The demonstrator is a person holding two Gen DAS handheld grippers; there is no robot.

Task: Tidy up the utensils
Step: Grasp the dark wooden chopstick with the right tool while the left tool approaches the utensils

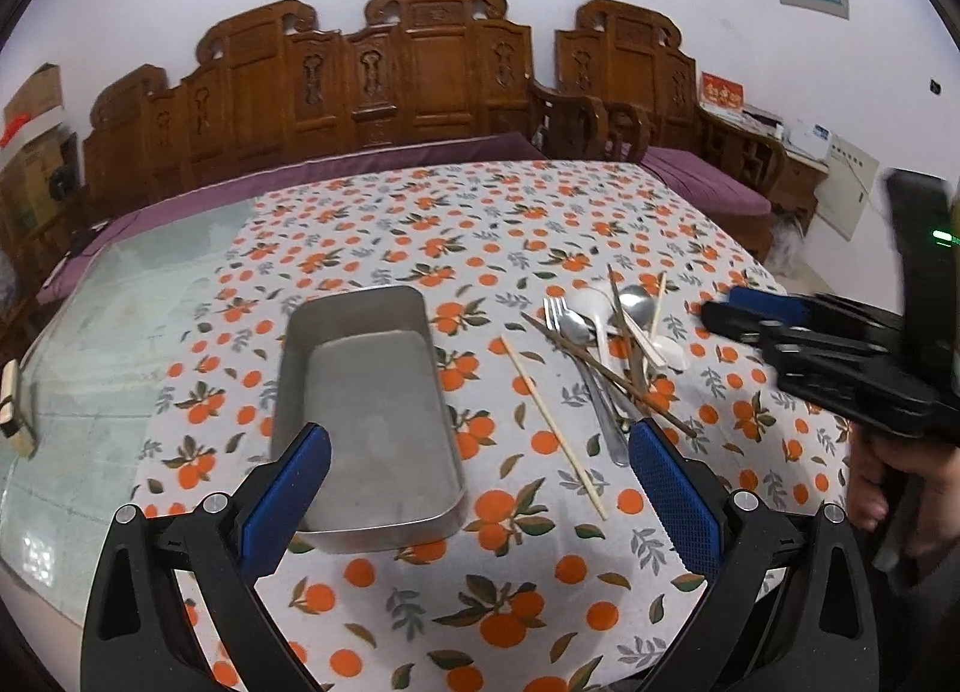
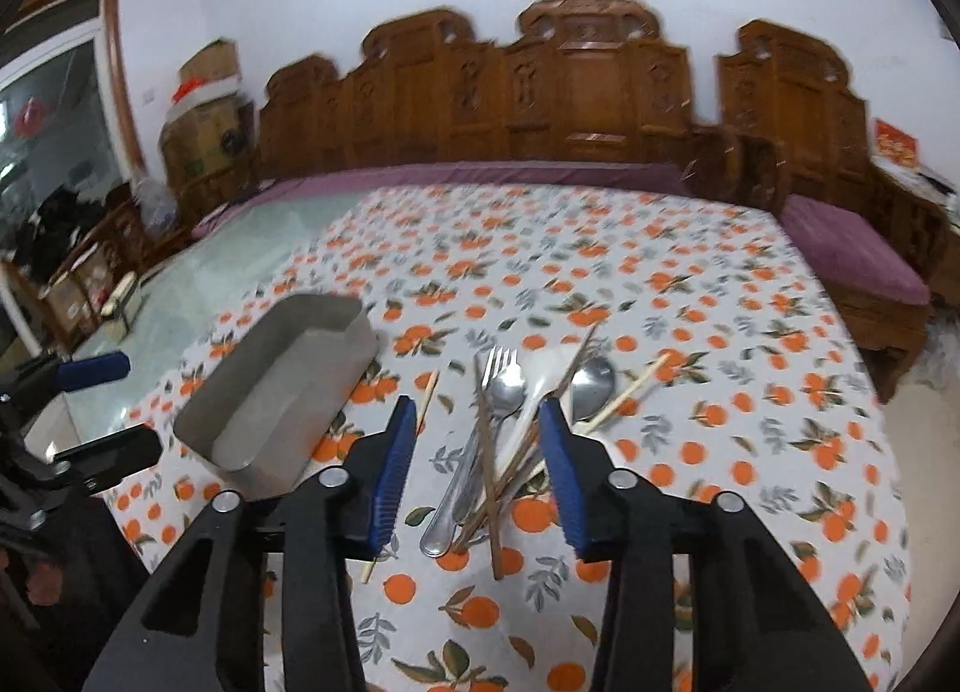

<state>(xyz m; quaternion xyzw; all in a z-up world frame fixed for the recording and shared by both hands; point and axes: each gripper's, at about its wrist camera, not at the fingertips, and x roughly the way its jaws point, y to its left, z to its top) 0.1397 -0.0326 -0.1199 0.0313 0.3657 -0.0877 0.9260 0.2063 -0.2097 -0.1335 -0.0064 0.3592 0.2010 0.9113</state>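
Note:
An empty metal tray (image 1: 372, 410) sits on the orange-print tablecloth (image 1: 420, 224); it also shows in the right wrist view (image 2: 282, 392). To its right lies a pile of utensils (image 1: 612, 344): a fork (image 2: 495, 368), metal spoons (image 2: 591, 383), a white plastic spoon (image 2: 540, 392) and dark and pale chopsticks. One pale chopstick (image 1: 552, 428) lies apart, between tray and pile. My left gripper (image 1: 480, 446) is open and empty, above the tray's near end. My right gripper (image 2: 477, 422) is open and empty, just above the pile's near ends; it also shows in the left wrist view (image 1: 744, 314).
The cloth covers a glass-topped table (image 1: 120, 320) whose bare left part holds a small wooden block (image 1: 12, 410). A carved wooden bench with purple cushions (image 1: 420, 152) stands behind the table. The left gripper (image 2: 102, 410) shows at the left edge of the right wrist view.

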